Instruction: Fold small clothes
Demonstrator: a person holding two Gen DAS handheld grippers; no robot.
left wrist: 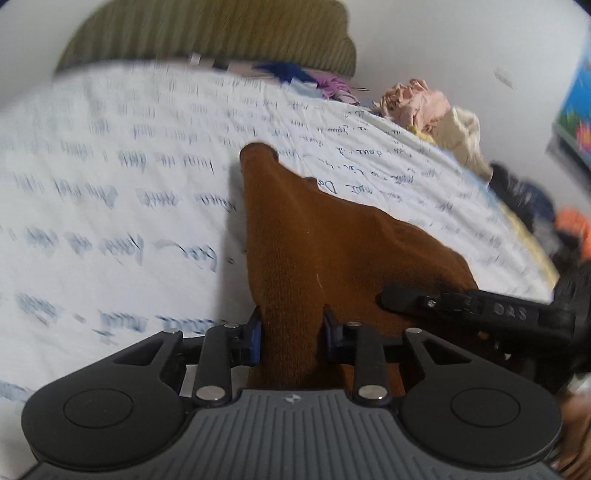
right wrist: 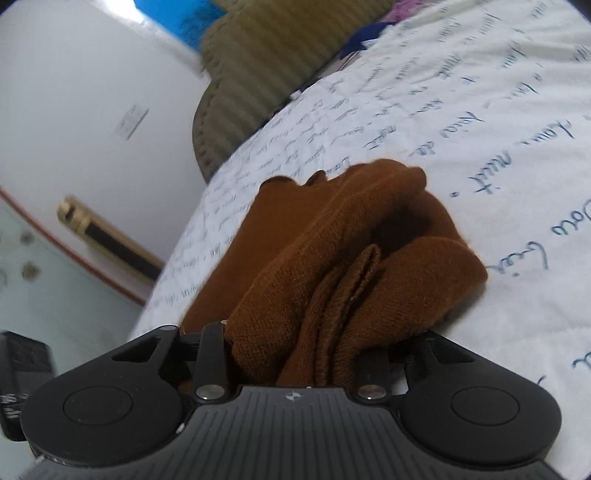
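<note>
Left wrist view, brown knit garment (left wrist: pixel 314 236): lying over the white bedsheet with blue handwriting print (left wrist: pixel 110 184), running from the lower centre up to a narrow end at mid frame; probably stretched this way so as to be flattened before a fold.
Left wrist view, left gripper (left wrist: pixel 291 332): clamped on the near part of the brown knit, blue pads pressing the cloth from both sides; held so, likely, to lift or pull one edge.
Left wrist view, left gripper pose: pointing forward and downward over the bed, background blurred.
Left wrist view, right gripper finger (left wrist: pixel 472 308): entering from the right edge, lying on the right side of the same garment.
Left wrist view, other clothes: pink and cream pile (left wrist: pixel 432 110) at upper right of the bed, well apart; olive ribbed headboard (left wrist: pixel 221 33) along the top.

Right wrist view, brown knit garment (right wrist: pixel 351 258): bunched in thick folds at centre frame, on the printed sheet (right wrist: pixel 498 129) near the bed edge.
Right wrist view, right gripper (right wrist: pixel 295 354): closed on a thick bundle of the knit; fingertips hidden by cloth, jaws staying rather wide because of the many layers.
Right wrist view, right gripper pose: tilted a little downward, rolled so that the bed slopes across the frame; floor (right wrist: pixel 55 277) at lower left.
Judgement: both corners gripped, so a lift or a spread appears to be in preparation.
</note>
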